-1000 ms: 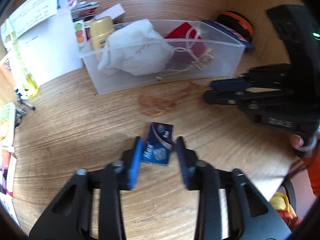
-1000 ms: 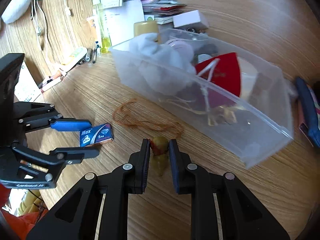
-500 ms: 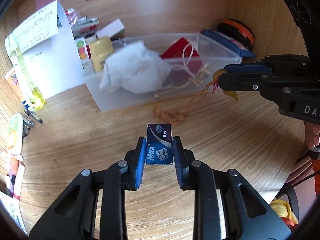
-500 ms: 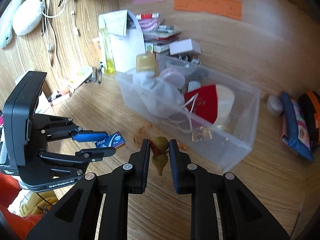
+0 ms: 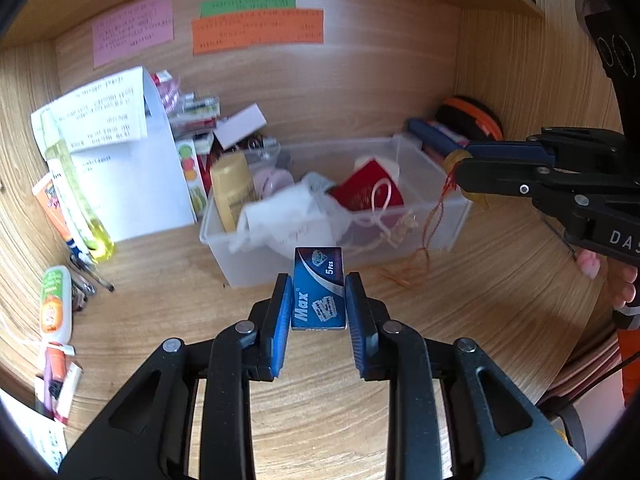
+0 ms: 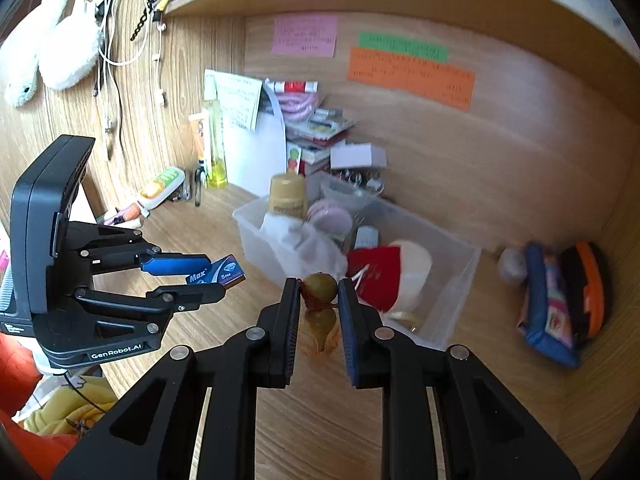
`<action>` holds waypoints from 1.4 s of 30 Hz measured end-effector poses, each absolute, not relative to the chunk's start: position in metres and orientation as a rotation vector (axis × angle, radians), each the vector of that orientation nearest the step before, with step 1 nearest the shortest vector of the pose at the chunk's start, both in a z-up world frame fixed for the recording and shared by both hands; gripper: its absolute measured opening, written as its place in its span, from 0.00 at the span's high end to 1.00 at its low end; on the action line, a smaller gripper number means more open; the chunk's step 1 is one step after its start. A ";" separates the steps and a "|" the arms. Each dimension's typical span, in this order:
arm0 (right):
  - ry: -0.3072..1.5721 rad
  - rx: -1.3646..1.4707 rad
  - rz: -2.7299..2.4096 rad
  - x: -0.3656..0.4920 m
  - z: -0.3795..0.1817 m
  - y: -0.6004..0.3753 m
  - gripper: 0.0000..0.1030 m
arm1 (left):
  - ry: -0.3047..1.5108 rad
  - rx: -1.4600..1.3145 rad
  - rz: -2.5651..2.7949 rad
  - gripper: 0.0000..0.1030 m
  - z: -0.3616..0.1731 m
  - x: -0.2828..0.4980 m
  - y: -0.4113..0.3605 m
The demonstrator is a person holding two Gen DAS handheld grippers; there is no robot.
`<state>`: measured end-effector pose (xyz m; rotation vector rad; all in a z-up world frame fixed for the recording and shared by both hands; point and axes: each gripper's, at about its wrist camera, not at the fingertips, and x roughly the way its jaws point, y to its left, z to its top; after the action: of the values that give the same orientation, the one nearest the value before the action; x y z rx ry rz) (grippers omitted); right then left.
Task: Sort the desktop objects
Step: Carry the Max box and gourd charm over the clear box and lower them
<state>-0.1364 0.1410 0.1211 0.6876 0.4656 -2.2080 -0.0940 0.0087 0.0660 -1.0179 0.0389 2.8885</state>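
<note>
**Both tongs loaded, held above tabletop near clear bin**

Left tongs point(image 5: 318, 300) clamped on small blue "Max" box point(image 5: 319, 287), pads on its two long sides, box lifted clear of the wooden tabletop point(image 5: 160, 272). Same box seen from right wrist view point(image 6: 218, 274), sticking out past the left tongs' tips point(image 6: 208, 276).

Right tongs point(image 6: 319, 300) clamped on a yellow-green gourd charm point(image 6: 320, 300), red cord wound at its waist. In left view the right tongs point(image 5: 460, 172) hold the charm point(image 5: 454, 158) above the right end of the bin, with the orange-red cord point(image 5: 434, 216) hanging down, its loose end lying on the tabletop just in front of the bin.

Clear plastic bin point(image 5: 256, 268) sits on the tabletop ahead of both tongs. Inside: white cloth point(image 5: 284, 220), red pouch point(image 5: 368, 190), tan bottle point(image 5: 232, 190) upright at the left end.

Left of bin: white paper sheet point(image 5: 132, 184) leaning on the back wall, yellow spray bottle point(image 5: 76, 196) propped beside it. Right of bin: blue pencil case point(image 6: 548, 300) and an orange-black pouch point(image 6: 592, 292) against the side wall. Pink, green and orange notes point(image 5: 256, 28) stuck on the back wall.
</note>
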 end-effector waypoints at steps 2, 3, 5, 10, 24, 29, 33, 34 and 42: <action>0.474 0.666 -2.223 -0.136 0.129 0.142 0.83 | 0.038 -0.986 2.900 0.75 0.075 -0.095 0.008; 0.477 0.657 -2.226 -0.137 0.133 0.142 0.83 | 0.038 -0.970 2.905 0.75 0.080 -0.095 0.007; 0.495 0.635 -2.238 -0.136 0.141 0.142 0.83 | 0.036 -0.948 2.906 0.75 0.088 -0.094 0.007; 0.527 0.578 -2.263 -0.136 0.163 0.139 0.83 | 0.041 -0.908 2.906 0.75 0.103 -0.099 0.005; 0.532 0.519 -2.367 -0.169 0.203 0.136 0.83 | 0.028 -0.850 2.904 0.75 0.129 -0.130 -0.002; 0.520 0.569 -2.377 -0.189 0.190 0.136 0.83 | 0.019 -0.882 2.885 0.75 0.122 -0.149 -0.002; 0.523 0.638 -2.363 -0.206 0.166 0.136 0.83 | 0.022 -0.927 2.863 0.75 0.112 -0.166 0.002; 0.527 0.652 -2.360 -0.210 0.160 0.136 0.83 | 0.020 -0.935 2.857 0.75 0.110 -0.170 0.003; 0.536 0.796 -2.316 -0.240 0.108 0.139 0.83 | 0.022 -1.016 2.817 0.75 0.088 -0.202 0.012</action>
<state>-0.2399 0.1385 0.1083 0.7961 0.5356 -2.3162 -0.2018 0.0120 0.0876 -1.0164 0.0217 2.8166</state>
